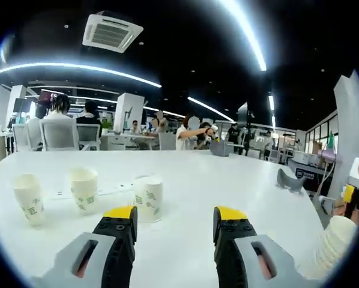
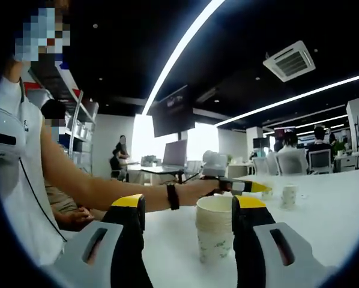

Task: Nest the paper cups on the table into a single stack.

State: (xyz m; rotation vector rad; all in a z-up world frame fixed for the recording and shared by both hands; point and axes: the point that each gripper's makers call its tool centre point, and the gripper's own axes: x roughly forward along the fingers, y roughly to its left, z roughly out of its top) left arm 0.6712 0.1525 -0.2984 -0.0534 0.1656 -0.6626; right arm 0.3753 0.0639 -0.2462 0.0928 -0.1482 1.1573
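Between the right gripper's (image 2: 188,219) spread jaws, a stack of paper cups (image 2: 214,235) stands on the white table (image 2: 335,222), ungrasped. Ahead of the left gripper (image 1: 174,225), also released, three single cups (image 1: 149,198) stand apart in a row.

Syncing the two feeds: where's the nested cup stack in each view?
Left gripper view: cup stack at the lower right edge.
Right gripper view: cup stack low centre, between the open jaws of the right gripper.
Shared landmark: ceiling air-conditioner vent, upper left in the left gripper view, upper right in the right gripper view.
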